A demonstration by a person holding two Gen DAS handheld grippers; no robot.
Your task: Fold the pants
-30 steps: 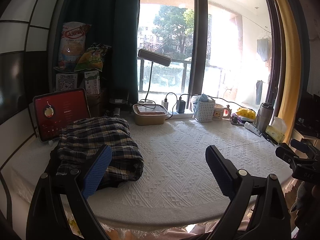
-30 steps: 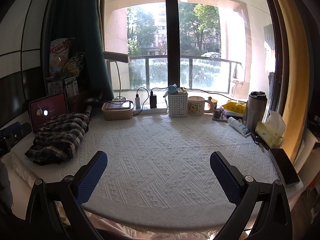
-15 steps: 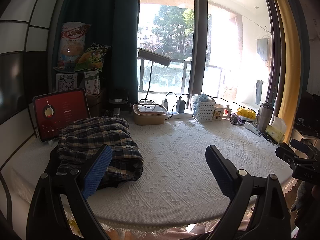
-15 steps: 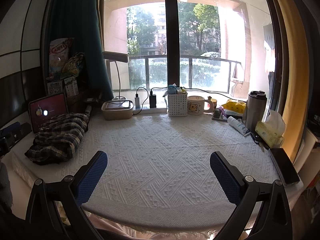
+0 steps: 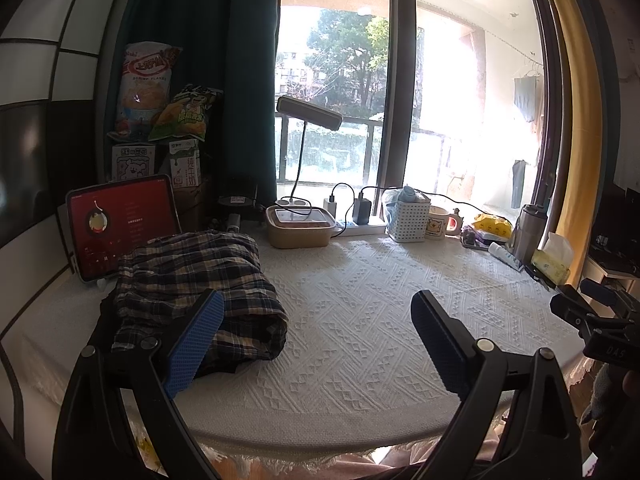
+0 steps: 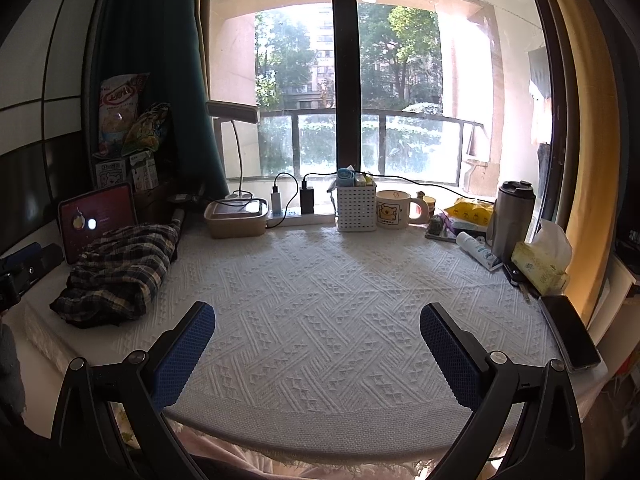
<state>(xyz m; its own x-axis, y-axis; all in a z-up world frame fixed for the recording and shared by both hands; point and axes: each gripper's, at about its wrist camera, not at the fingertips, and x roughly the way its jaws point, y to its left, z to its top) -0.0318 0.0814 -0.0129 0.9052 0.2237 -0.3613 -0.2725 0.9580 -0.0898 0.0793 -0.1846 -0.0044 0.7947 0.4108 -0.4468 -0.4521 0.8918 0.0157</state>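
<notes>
Dark plaid pants [image 5: 192, 280] lie bunched in a folded heap on the left side of the white textured tablecloth [image 5: 360, 300]. The same pants [image 6: 120, 268] show at the left in the right wrist view. My left gripper [image 5: 316, 320] is open above the table's near edge, its left blue pad [image 5: 196, 340] overlapping the heap in view; whether it touches the cloth I cannot tell. My right gripper [image 6: 316, 340] is open over the bare middle of the tablecloth [image 6: 320, 280], well to the right of the pants, holding nothing.
A tablet [image 5: 120, 224] stands behind the pants. Along the window side sit a lidded box [image 5: 300, 226], power strip, white basket [image 6: 356, 206], mug [image 6: 394, 210], steel tumbler [image 6: 512, 216], tissue pack [image 6: 540, 260]. A phone [image 6: 568, 332] lies near the right edge.
</notes>
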